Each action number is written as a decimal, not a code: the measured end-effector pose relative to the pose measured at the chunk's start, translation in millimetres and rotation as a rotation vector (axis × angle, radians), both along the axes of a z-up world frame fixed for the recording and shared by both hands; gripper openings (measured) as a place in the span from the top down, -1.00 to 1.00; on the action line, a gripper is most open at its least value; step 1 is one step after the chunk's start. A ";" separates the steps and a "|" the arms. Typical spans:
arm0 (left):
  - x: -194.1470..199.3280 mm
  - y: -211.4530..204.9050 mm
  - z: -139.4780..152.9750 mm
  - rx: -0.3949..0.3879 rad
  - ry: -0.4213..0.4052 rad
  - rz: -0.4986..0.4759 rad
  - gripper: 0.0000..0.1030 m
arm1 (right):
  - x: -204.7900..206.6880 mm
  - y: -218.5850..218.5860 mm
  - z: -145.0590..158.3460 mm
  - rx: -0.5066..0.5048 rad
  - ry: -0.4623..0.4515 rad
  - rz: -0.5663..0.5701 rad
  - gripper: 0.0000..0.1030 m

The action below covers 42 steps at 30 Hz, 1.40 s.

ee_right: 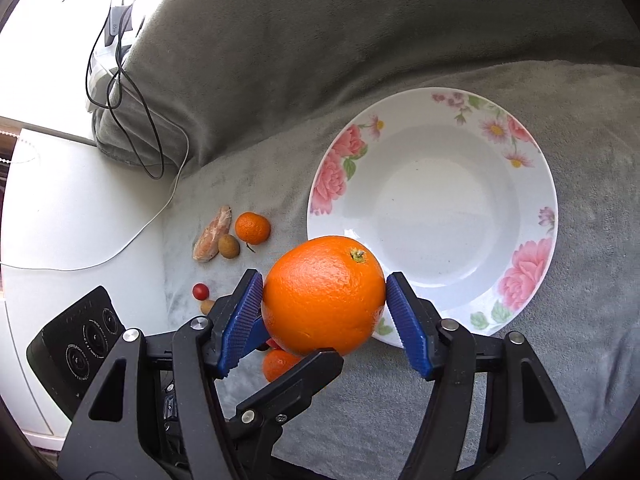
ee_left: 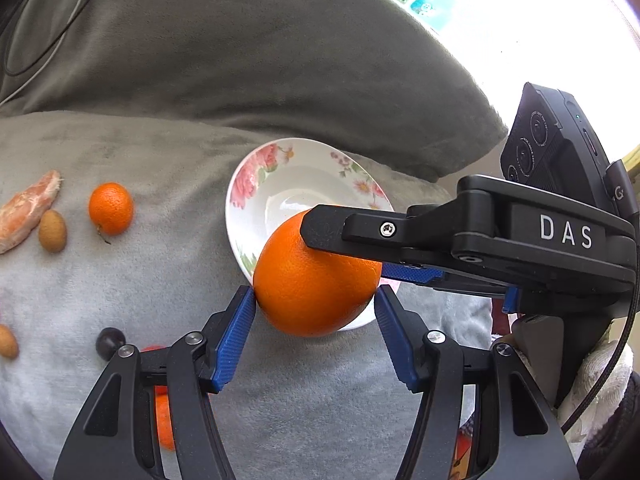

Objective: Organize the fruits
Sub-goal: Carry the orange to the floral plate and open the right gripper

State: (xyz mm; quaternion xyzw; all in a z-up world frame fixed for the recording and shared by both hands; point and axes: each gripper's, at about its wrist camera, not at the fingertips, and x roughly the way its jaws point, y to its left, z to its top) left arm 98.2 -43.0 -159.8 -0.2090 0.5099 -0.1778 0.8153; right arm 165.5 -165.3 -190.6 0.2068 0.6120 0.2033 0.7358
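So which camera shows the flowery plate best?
The right wrist view. There the plate shows almost whole, empty, with pink flowers round its rim; only its near edge hides behind the big orange. In the left wrist view the plate looks smaller, and the orange and right gripper cover its lower part.

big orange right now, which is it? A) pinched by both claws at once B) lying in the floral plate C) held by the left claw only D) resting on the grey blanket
A: the big orange sits between the right claw pads, and the left wrist view shows the left claw clamped on it too, above the floral plate rim, not in it.
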 end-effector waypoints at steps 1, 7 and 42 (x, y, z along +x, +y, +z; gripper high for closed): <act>1.1 -1.9 -0.7 -0.002 0.003 -0.004 -0.19 | -0.3 -2.3 -0.2 -0.001 0.002 -0.005 -0.30; 13.5 -21.9 -14.6 -0.001 0.015 -0.032 -0.16 | -3.2 -13.5 -1.5 -0.013 0.016 -0.027 -0.30; -40.4 26.0 15.2 0.152 -0.050 0.086 -0.26 | -50.0 -18.2 56.0 -0.309 -0.351 0.070 -0.45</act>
